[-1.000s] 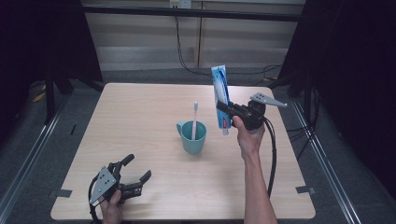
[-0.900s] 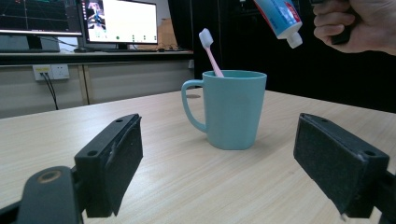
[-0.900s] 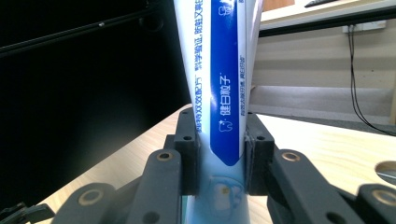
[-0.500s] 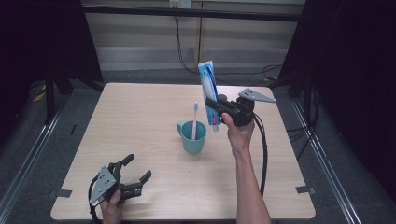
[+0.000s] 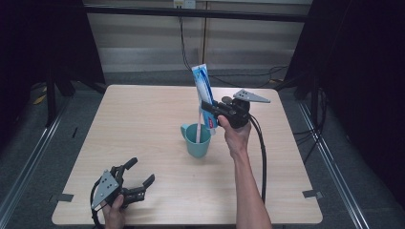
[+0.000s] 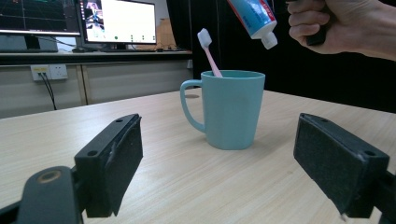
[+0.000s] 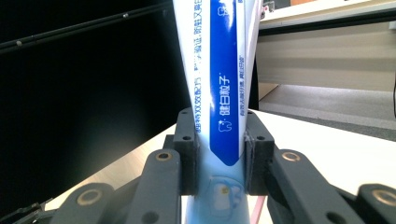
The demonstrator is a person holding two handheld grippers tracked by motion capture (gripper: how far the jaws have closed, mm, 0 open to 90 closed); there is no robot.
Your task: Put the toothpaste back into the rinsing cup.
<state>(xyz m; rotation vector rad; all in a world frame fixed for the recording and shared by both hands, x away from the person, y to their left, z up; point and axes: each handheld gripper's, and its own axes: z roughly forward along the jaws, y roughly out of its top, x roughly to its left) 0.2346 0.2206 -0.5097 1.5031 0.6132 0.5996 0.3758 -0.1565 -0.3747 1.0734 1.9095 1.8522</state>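
Observation:
A teal mug stands near the middle of the table with a pink toothbrush upright in it. My right gripper is shut on a blue and white toothpaste tube, held upright with its cap down, just above the mug's right rim. My left gripper rests open near the table's front left corner, pointing at the mug, with nothing between its jaws.
Monitors and a wall socket sit beyond the table in the left gripper view. A black cable trails from the right gripper along the forearm. Dark frame posts stand around the table.
The right gripper has carried the toothpaste tube leftward, from right of the mug to just over its right rim. The left gripper has stayed where it was.

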